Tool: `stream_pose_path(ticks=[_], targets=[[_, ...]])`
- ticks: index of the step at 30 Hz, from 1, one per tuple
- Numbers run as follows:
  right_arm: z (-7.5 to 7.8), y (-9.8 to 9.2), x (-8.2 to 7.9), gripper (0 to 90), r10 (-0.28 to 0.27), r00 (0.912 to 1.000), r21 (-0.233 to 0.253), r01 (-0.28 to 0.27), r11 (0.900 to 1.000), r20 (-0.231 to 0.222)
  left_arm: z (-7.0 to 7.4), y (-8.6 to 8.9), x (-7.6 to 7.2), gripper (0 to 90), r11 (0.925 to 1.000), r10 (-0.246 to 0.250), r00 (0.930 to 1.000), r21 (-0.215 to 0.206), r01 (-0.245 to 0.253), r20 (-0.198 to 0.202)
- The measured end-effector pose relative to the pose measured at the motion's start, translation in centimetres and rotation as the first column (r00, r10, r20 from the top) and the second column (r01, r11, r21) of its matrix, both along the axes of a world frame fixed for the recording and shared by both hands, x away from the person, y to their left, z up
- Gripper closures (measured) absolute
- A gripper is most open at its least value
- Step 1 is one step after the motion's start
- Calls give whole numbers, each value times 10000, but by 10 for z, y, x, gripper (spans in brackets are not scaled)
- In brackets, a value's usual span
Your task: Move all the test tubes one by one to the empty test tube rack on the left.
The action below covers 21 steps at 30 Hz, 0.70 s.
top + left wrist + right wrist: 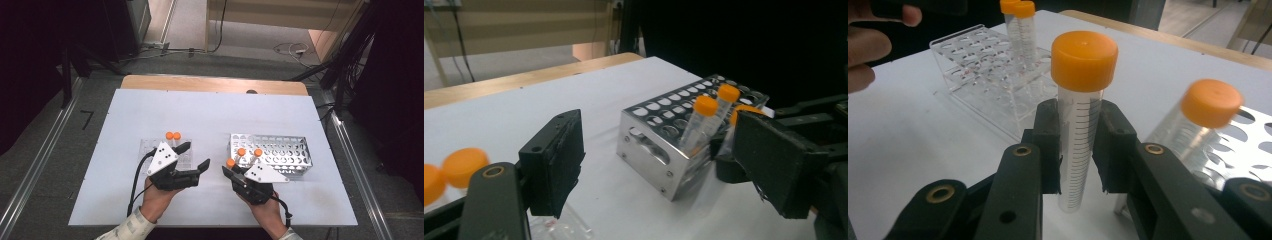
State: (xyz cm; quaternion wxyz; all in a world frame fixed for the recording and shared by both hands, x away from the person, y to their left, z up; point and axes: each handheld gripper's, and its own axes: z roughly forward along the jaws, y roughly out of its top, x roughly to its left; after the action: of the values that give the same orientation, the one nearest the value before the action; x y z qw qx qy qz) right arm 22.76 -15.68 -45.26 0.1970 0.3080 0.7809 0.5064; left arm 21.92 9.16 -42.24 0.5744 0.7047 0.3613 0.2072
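1. We see the tube (1079, 125) standing upright, orange cap on top, just in front of the metal rack (280, 150).
2. Our right gripper (1077, 150) clamps its middle; our left gripper (196, 156) gapes wide and holds nothing, beside the clear rack (993, 70).
3. The white table (215, 115) stands on grey floor (200, 62).

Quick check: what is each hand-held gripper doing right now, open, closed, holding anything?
Left hand-held gripper: open, holding nothing.
Right hand-held gripper: closed on an orange-capped tube.
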Motion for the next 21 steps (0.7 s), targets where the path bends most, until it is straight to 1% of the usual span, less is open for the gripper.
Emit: stream_pose_path(ticks=[2, 6, 8, 12, 15, 17, 18, 21], targets=[[0, 6, 1, 722, 89, 10000, -4, -89, 10000, -32, -1, -3, -1, 219, 9998, -177, 9998, 92, 177, -24], [1, 17, 4, 722, 339, 9994, -50, -340, 9994, -83, -3, -9, -2, 249, 9988, -469, 9989, 137, 470, -51], [1, 23, 5, 722, 475, 9988, -97, -476, 9988, -93, -4, -10, -2, 279, 9979, -624, 9980, 151, 625, -69], [0, 32, 6, 722, 656, 9977, -107, -658, 9978, -140, -7, -12, -3, 364, 9961, -852, 9963, 229, 854, -91], [0, 37, 6, 722, 832, 9964, -133, -834, 9964, -146, -9, -14, -3, 444, 9949, -960, 9954, 306, 960, -31], [0, 40, 6, 722, 922, 9956, -165, -924, 9956, -144, -10, -15, -3, 499, 9948, -957, 9954, 351, 956, 19], [0, 41, 5, 722, 936, 9955, -153, -939, 9955, -176, -10, -15, -3, 528, 9946, -927, 9957, 475, 924, 46], [0, 43, 4, 722, 973, 9951, -177, -976, 9951, -178, -12, -15, -3, 611, 9943, -937, 9956, 523, 932, 71]])
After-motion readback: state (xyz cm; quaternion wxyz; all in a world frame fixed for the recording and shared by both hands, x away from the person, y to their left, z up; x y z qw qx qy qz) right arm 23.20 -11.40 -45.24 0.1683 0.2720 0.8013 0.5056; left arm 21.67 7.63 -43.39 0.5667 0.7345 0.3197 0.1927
